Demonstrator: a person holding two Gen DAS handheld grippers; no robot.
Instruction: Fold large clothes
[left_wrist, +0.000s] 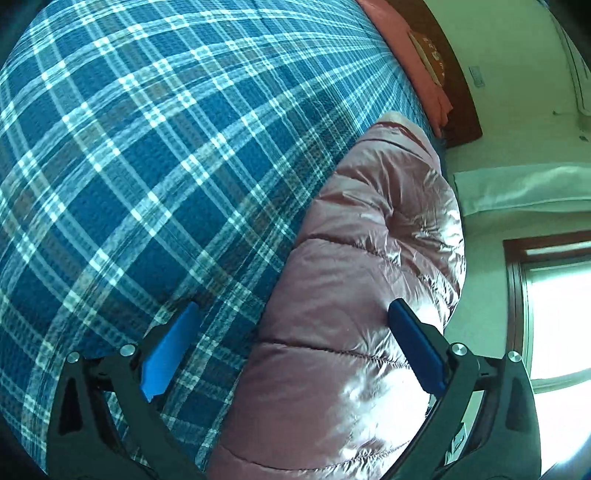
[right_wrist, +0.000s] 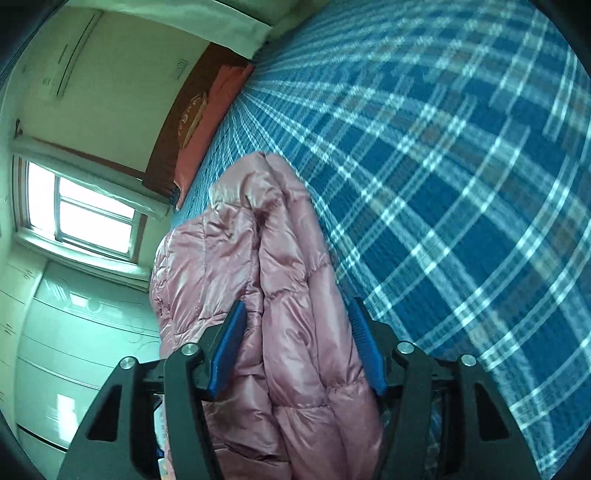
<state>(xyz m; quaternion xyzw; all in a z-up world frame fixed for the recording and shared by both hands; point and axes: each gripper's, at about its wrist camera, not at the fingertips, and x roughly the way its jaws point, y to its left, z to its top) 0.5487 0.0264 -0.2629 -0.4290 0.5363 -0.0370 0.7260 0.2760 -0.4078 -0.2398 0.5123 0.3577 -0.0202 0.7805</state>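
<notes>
A shiny pink quilted puffer jacket (left_wrist: 354, 280) lies bunched on a bed with a blue plaid cover (left_wrist: 147, 166). My left gripper (left_wrist: 291, 354) is open wide, its blue pads astride the jacket's edge, one over the plaid cover and one over the jacket. In the right wrist view the jacket (right_wrist: 280, 295) is a thick folded bundle between the blue pads of my right gripper (right_wrist: 295, 347). The pads press both sides of the bundle, shut on it. The bed cover (right_wrist: 443, 184) fills the right of that view.
A pink pillow (left_wrist: 417, 62) and a dark wooden headboard (left_wrist: 454, 85) stand at the bed's far end. A window (right_wrist: 85, 218), a wall air conditioner (right_wrist: 70, 51) and white wardrobe doors (right_wrist: 74, 339) lie beyond the bed's side.
</notes>
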